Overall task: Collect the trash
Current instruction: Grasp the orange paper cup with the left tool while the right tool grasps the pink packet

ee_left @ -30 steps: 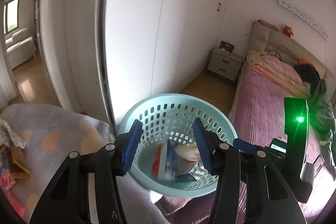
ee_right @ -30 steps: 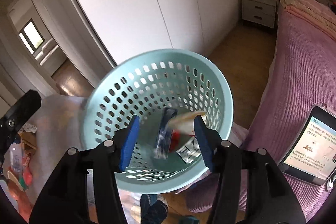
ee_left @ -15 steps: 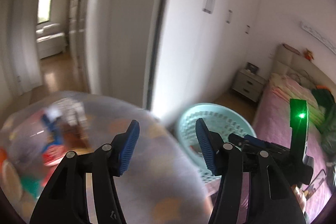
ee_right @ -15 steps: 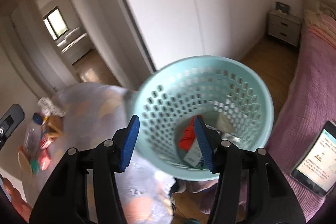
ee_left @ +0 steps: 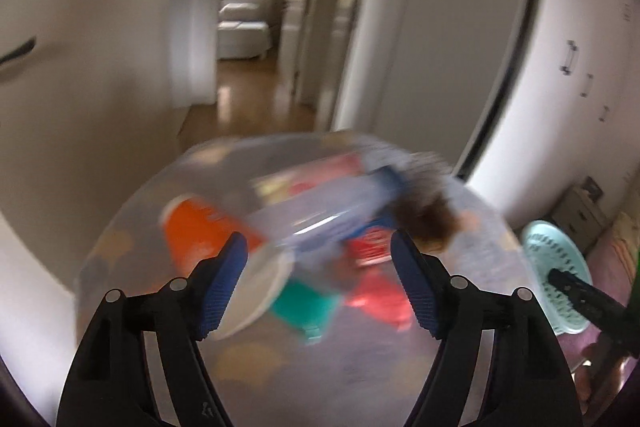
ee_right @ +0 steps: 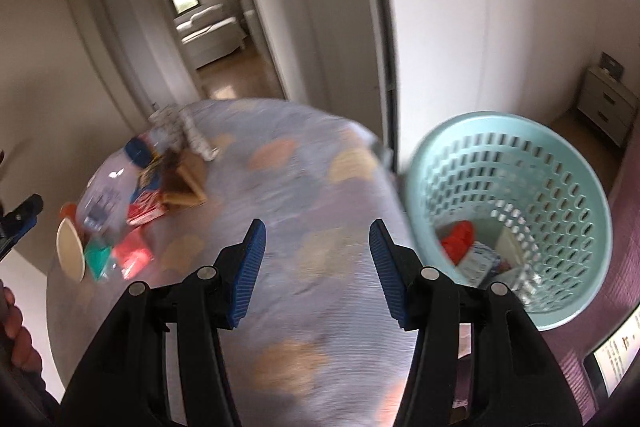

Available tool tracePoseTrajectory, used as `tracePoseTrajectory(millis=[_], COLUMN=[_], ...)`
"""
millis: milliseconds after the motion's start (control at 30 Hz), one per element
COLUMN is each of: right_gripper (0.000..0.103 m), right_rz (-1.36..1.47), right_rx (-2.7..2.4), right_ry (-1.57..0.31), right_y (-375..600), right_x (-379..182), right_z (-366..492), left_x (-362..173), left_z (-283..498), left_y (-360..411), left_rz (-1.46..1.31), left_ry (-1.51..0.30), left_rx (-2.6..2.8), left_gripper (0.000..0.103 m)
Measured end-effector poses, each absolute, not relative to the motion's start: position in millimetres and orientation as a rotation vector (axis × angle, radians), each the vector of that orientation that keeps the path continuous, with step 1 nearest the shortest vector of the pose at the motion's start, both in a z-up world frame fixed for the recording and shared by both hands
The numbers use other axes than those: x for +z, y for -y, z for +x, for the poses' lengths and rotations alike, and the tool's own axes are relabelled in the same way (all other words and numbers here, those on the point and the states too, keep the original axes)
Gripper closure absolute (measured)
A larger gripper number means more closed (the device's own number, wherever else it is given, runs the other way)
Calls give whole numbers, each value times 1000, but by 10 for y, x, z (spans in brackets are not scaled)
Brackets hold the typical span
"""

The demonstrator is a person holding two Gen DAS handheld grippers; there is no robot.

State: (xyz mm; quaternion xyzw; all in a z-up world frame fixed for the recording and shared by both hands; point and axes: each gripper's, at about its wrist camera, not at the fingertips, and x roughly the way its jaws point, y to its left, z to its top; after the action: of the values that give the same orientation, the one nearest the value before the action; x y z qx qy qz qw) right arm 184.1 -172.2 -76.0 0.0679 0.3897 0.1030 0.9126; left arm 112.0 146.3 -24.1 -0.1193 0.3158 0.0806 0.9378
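Trash (ee_right: 120,223) lies in a loose heap at the far left end of the round table (ee_right: 304,211), which wears a pale patterned cloth. The left-wrist view is badly smeared, but an orange cup (ee_left: 196,231), a clear bottle (ee_left: 320,211), a green packet (ee_left: 304,303) and red wrappers (ee_left: 380,291) can be made out there. A mint-green basket (ee_right: 560,187) stands just beside the table's right edge and already holds a few discarded pieces, one of them red.

The left tool (ee_left: 320,283) hovers above the heap with its jaws spread wide and nothing between them. The right tool (ee_right: 316,267) hangs over the bare middle of the cloth, likewise apart and empty, with the basket off to its right.

The step in hand looks like the reach for another piece. The next move probably calls for lowering the left tool onto a single item, perhaps the green packet or a red wrapper nearest its fingers, closing on it alone, then carrying it across to the basket. Thin wrappers lying flat may slip from the pads.
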Motion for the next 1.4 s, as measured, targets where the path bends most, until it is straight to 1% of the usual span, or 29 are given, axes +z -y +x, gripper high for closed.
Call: tracePoseTrajectory(millis=[100, 167, 233, 300, 400, 600, 700, 800, 867, 933, 967, 1033, 1167, 1267, 1400], right_gripper=[52, 52, 52, 52, 52, 52, 52, 52, 52, 52, 52, 52, 50, 44, 44], right_rz=[113, 93, 74, 64, 56, 28, 12, -26, -52, -66, -71, -84, -120, -150, -167], right_rx=[253, 273, 292, 304, 314, 330, 357, 406, 459, 509, 546, 589, 638, 645, 647], right_ry=[-819, -826, -835, -841, -846, -860, -865, -852, -843, -842, -845, -856, -881, -874, -888], right_y=[1513, 1377, 1258, 1168, 1080, 954, 830, 626, 455, 317, 229, 104, -114, -226, -318], right_x=[-786, -804, -822, -838, -857, -893, -889, -861, -849, -864, -878, -919, -1032, -1070, -1145], right_z=[1829, 1823, 1808, 1795, 1782, 1778, 1773, 1765, 1772, 1792, 1812, 1848, 1920, 1926, 1978], left_x=[-312, -382, -417, -446, -488, -620, -654, -670, -645, -590, -564, -501, -449, -477, -581], left_z=[1155, 1185, 1260, 1369, 1450, 1543, 1494, 1407, 1289, 1120, 1048, 841, 564, 484, 552], left_y=[-1696, -1859, -1958, -2028, -1942, -1731, -1726, -1711, -1710, -1736, -1744, -1821, -1971, -2098, -2204], left_rz=[-272, -306, -353, -398, -402, -271, -254, -238, -231, -238, -247, -274, -324, -334, -346], left_ry=[-668, -686, -708, -737, -754, -785, -797, -795, -777, -740, -721, -673, -628, -633, -656], left_rx=[206, 226, 224, 239, 284, 447, 490, 481, 466, 428, 408, 362, 291, 277, 251], left_gripper=[26, 25, 21, 21, 21, 19, 19, 25, 31, 43, 46, 57, 58, 59, 59])
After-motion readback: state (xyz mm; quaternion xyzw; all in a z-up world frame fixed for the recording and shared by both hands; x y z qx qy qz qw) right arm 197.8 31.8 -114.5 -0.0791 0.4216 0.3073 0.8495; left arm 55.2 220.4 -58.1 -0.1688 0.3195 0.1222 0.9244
